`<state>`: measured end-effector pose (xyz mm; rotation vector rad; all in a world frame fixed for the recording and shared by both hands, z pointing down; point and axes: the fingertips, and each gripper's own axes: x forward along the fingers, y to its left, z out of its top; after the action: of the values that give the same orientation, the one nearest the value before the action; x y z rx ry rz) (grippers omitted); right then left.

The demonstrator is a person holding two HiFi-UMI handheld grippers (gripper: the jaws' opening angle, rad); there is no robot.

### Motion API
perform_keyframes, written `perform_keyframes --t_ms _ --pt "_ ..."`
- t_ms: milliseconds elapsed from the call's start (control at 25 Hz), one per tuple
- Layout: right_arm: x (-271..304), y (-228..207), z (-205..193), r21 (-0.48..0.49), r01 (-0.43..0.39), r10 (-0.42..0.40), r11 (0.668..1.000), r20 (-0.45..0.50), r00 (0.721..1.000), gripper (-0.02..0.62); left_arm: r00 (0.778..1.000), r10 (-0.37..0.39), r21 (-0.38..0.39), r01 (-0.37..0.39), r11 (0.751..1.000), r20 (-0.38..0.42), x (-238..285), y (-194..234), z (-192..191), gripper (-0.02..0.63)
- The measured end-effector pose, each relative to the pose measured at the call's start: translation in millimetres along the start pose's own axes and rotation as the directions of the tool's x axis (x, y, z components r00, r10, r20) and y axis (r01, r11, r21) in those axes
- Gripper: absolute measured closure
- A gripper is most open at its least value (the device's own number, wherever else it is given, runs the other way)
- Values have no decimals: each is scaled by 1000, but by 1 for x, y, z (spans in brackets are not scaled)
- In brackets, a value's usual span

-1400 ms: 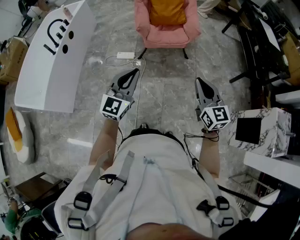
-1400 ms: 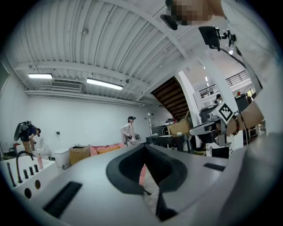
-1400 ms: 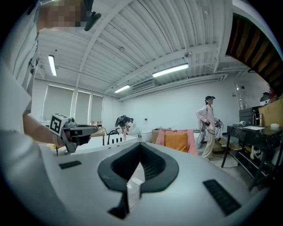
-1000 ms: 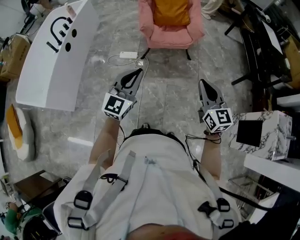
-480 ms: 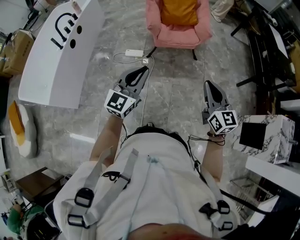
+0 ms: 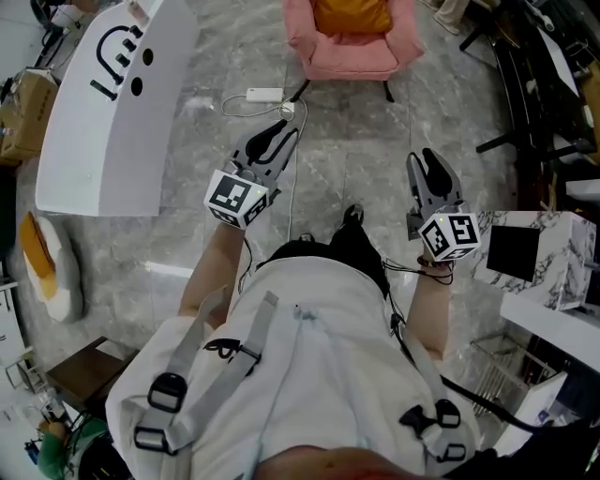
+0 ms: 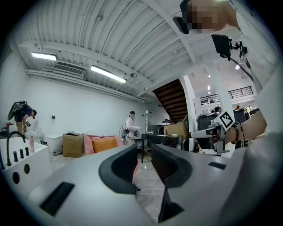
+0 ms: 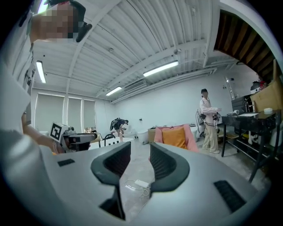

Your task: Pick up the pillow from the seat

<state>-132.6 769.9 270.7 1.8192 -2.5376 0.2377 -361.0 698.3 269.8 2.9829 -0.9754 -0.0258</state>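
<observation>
An orange pillow (image 6: 352,13) rests upright on the seat of a pink armchair (image 6: 352,58) at the top of the head view, across a stretch of marble floor. My left gripper (image 6: 281,132) and right gripper (image 6: 429,160) are held out level towards it, well short of the chair. Both have just been opening: their jaws stand a little apart with nothing between them. In the left gripper view the pillow (image 7: 105,144) lies far off, left of the left gripper (image 7: 143,151). In the right gripper view the pillow (image 8: 175,137) shows beyond and right of the right gripper (image 8: 140,148).
A white counter (image 6: 103,103) stands at the left. A white power strip (image 6: 265,94) with its cable lies on the floor before the chair. Black desk legs (image 6: 525,84) and a marble-patterned box (image 6: 553,253) are at the right. A person (image 8: 208,124) stands beside the chair.
I have stepped towards the armchair, a shoe now showing ahead of me. Both grippers have moved forward, and their jaws, shut before, stand slightly parted.
</observation>
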Motion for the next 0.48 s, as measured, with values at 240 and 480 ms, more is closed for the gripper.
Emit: perform_keyframes --t_ms 240,480 --pt "17 -23 -6 22 -9 10 1000 -3 1000 449 1000 10 -24 -10 1000 -21 19 5 -10 465" --pt "47 -45 -8 28 -47 47 999 -21 999 438 999 26 -28 -27 999 -48 46 16 -15 438"
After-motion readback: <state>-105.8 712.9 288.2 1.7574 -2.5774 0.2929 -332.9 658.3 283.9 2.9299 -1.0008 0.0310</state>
